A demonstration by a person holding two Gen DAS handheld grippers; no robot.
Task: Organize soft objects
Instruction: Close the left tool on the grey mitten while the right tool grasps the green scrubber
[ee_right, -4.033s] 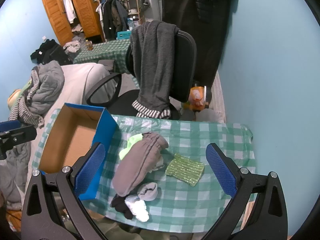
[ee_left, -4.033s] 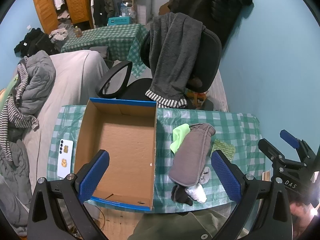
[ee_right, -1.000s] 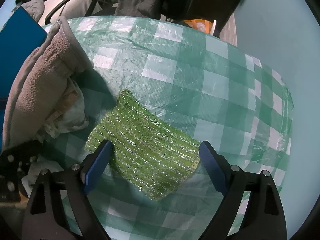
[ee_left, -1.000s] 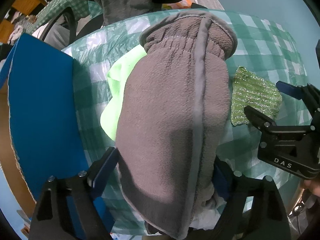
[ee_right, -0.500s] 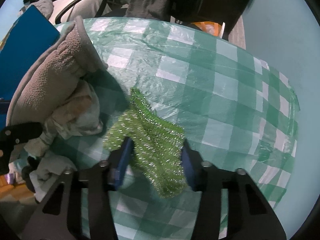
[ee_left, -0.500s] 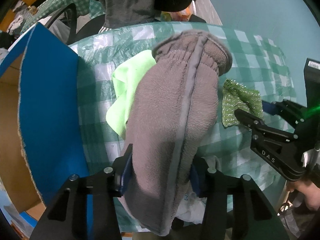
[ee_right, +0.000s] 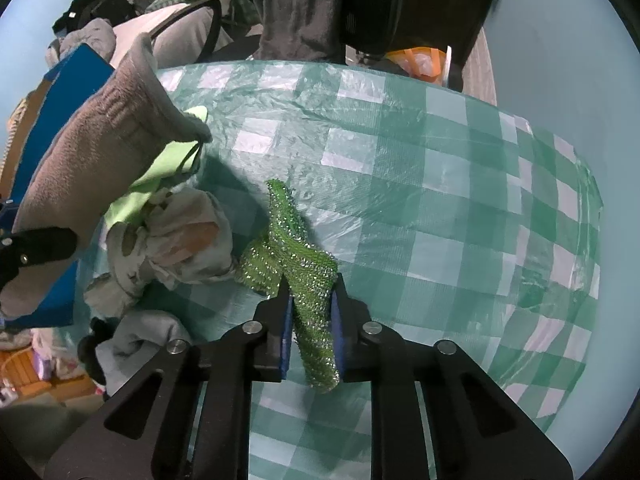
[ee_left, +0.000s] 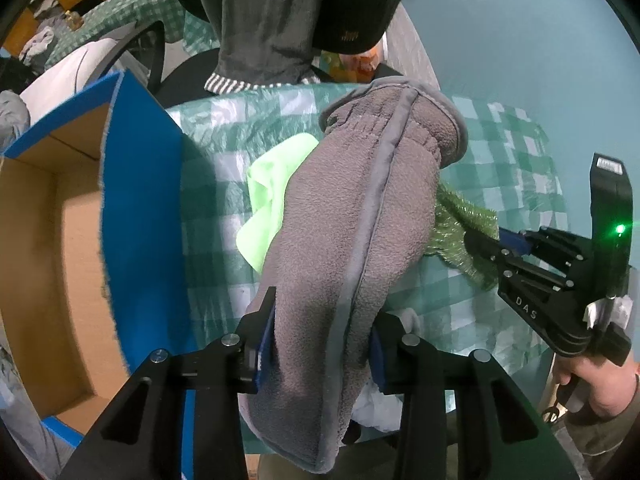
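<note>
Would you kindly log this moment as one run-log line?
left gripper: shut on grey mitten | right gripper: shut on green scrubber | box: open

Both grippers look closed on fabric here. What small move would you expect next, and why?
Probably a short lift and swing of the left gripper toward the open cardboard box. It is shut on the grey mitten, and the box sits just to its left. The right gripper, shut on the sparkly green cloth, could follow.
</note>
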